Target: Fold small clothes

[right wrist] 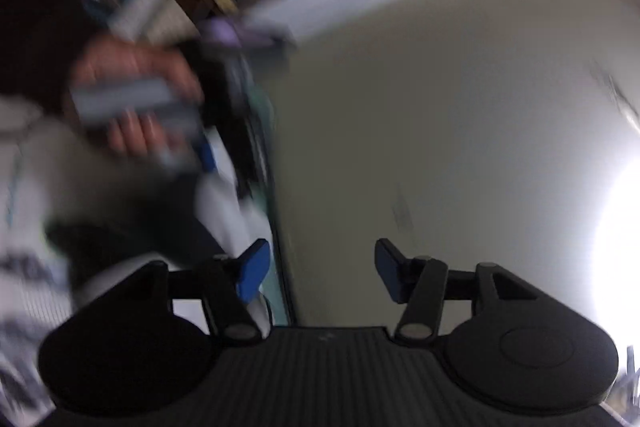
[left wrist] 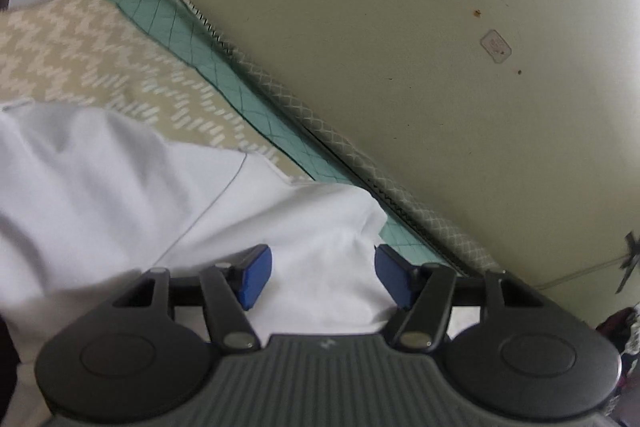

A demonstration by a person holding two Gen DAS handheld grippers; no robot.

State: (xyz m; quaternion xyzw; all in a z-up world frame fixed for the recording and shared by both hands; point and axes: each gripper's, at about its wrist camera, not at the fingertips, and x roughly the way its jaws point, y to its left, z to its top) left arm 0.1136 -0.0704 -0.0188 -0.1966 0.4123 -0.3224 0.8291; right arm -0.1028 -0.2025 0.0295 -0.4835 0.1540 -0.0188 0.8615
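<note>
Two grippers: left gripper (left wrist: 323, 277) and right gripper (right wrist: 322, 273), each with two blue pads. One white garment (left wrist: 120, 187) at lower left of the left wrist view. One beige patterned cloth (left wrist: 92, 67) above it. One teal quilted mat (left wrist: 192, 39). One hand (right wrist: 132, 95), blurred, upper left of the right wrist view.

Two handheld grippers, alike in build. Left gripper (left wrist: 323, 277): ribbed grey body with a small pale logo, round black discs on both sides, black linkage arms on silver rivets, blue pads (left wrist: 256, 277) on the fingertips. Right gripper (right wrist: 322, 275): same black discs, same linkage and rivets, same blue pads (right wrist: 253, 275).
</note>
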